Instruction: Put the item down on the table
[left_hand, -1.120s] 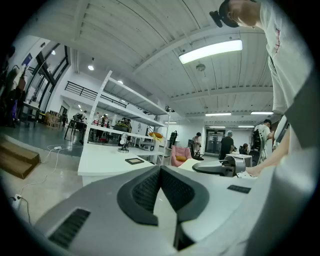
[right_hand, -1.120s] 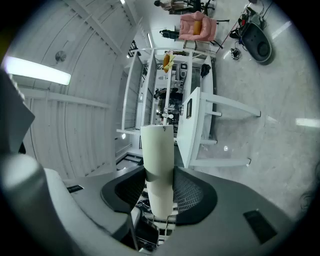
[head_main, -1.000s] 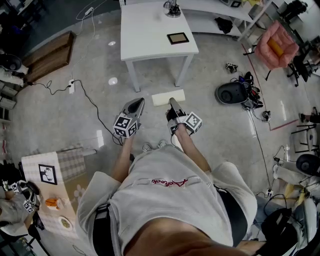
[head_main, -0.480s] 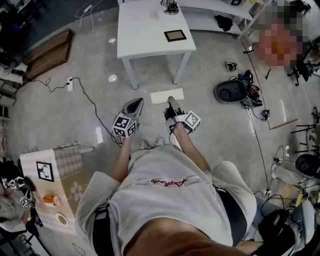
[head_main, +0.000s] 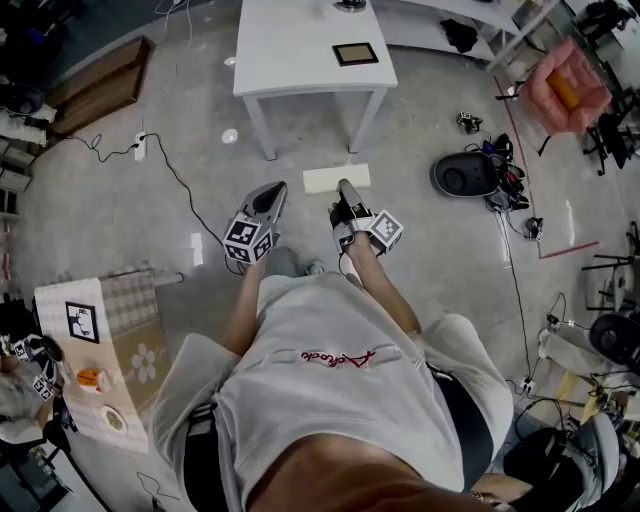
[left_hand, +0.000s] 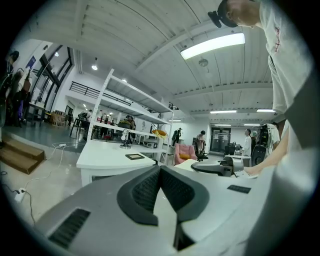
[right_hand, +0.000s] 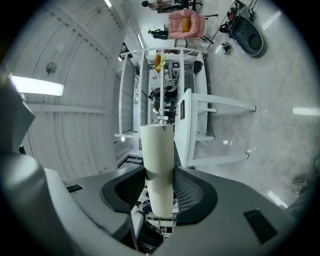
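Head view: right gripper (head_main: 344, 192) clenched on a pale cream block (head_main: 336, 179), carried crosswise at the jaw tips above the grey floor (head_main: 430, 260), just short of the near edge of the white table (head_main: 290, 60); not yet on the tabletop; small dark-framed square (head_main: 355, 53) lying on that table, well apart from the block. Right gripper view: ribbed pads (right_hand: 192, 194) pressed against the block's sides, its long end sticking out past the tips. Left gripper (head_main: 265, 203) just beside the right; in left gripper view, jaws closed together, nothing between them.
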